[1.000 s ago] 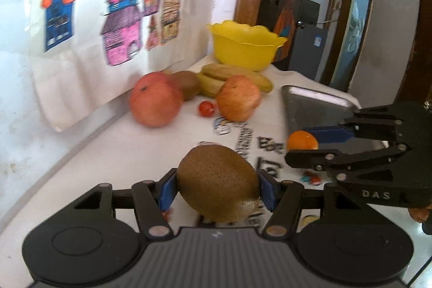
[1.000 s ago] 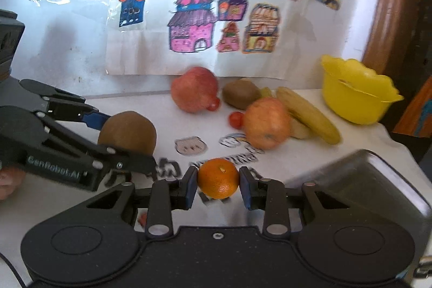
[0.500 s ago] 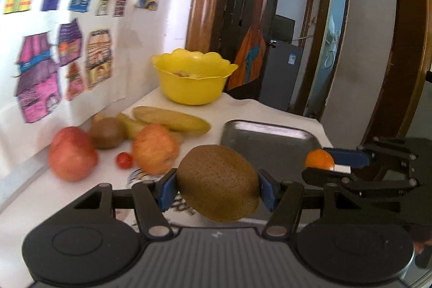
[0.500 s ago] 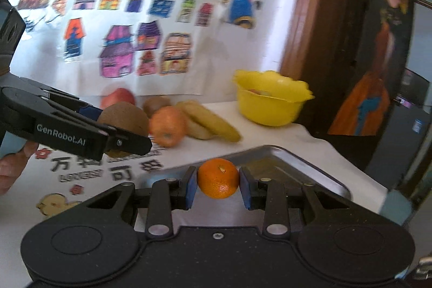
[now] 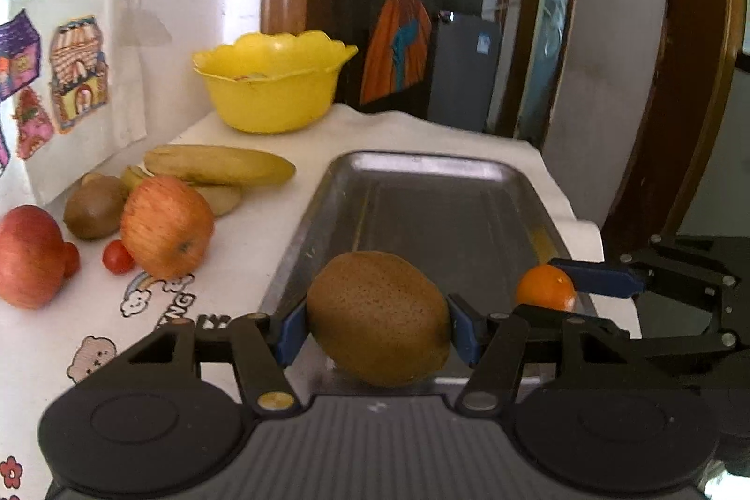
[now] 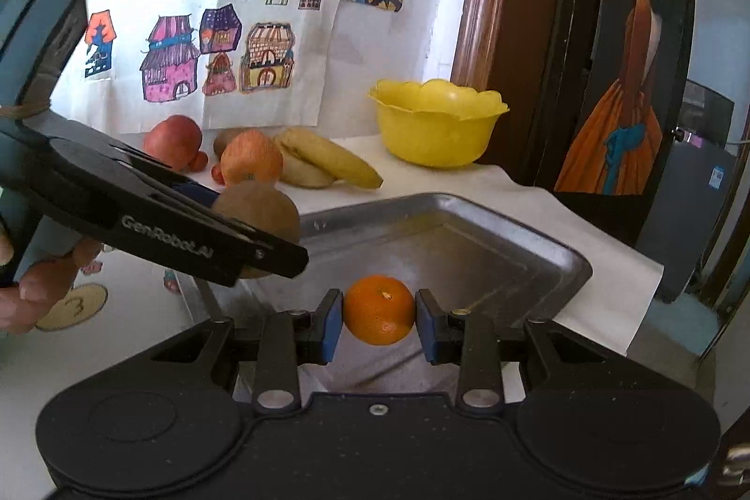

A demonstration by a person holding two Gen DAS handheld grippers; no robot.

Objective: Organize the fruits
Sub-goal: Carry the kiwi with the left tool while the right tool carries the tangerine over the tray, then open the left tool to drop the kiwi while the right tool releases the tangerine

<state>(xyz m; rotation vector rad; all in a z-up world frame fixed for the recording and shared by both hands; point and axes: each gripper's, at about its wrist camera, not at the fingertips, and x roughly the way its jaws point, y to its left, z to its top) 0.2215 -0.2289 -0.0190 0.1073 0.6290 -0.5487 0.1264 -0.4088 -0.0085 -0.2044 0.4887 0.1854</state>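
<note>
Over the metal tray (image 5: 422, 190), your left gripper (image 5: 377, 329) pinches a kiwi (image 5: 377, 317), your right gripper (image 6: 378, 324) an orange (image 6: 378, 309); the yellow bowl's (image 5: 272, 78) contents stay unclear.

Both wrist views look forward, close and low, sharing the metal tray (image 5: 422, 190) (image 6: 468, 228).

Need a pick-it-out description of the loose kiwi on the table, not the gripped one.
Start at the yellow bowl by the wall and follow the bananas toward the drawings. The loose kiwi lies on the tablecloth past their far end, tucked behind the apple. It is the only brown, fuzzy fruit on the table; its neighbours are red or yellow.
</note>
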